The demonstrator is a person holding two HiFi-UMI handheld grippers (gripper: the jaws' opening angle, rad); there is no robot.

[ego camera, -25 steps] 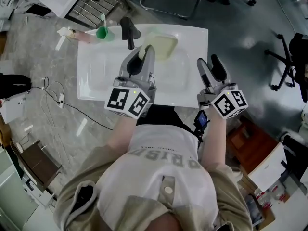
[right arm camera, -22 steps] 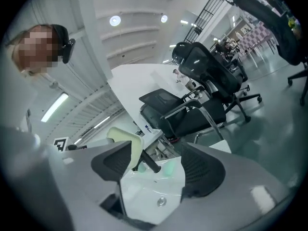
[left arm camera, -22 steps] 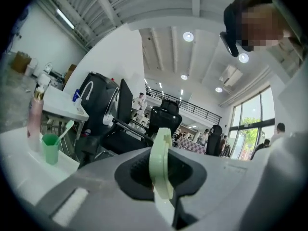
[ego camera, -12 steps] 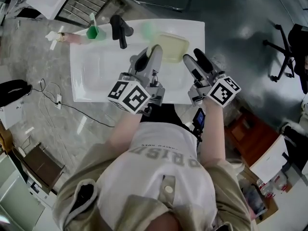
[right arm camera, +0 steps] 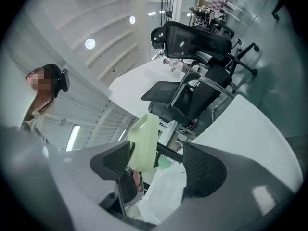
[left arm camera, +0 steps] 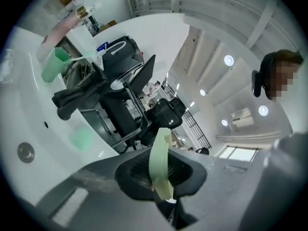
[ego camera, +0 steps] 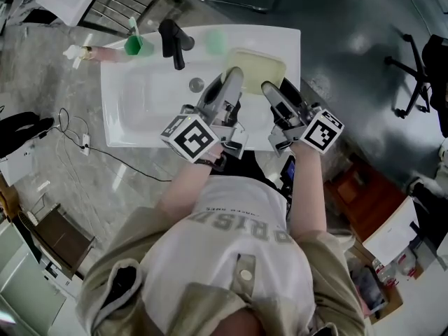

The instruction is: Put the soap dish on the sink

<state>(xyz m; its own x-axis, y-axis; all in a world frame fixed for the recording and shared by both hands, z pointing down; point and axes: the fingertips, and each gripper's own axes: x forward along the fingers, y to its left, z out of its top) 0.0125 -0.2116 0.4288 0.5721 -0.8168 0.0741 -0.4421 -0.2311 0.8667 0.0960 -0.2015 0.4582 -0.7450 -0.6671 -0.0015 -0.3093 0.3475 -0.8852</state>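
Your left tongs point(ego camera: 232, 81) are clenched on the near left rim of the soap dish point(ego camera: 257, 67); their own view shows the thin pale-green edge pinched between them. Your right tongs point(ego camera: 278, 87) have just been opening and stand wide. The dish's near right edge lies between them, close against one side but not squeezed, so the left hand alone carries it. The dish sits straight ahead of both tongs, on the far side from you. It is over the flat back-right ledge of the sink point(ego camera: 133, 117), to the right of the tap point(ego camera: 172, 42) and well away from the drain point(ego camera: 197, 85). Its long axis runs across your view, left to right, so both tongs meet it along the same near long side, the left at one end and the right nearer the other. Whether its base already rests on the ledge I cannot tell from any view. As I judge it, what matters next is that the dish lies beyond the tips. Once it is down, release the left tongs and draw both hands straight back toward yourself, not sideways, or a tip may drag the rim along the ledge.
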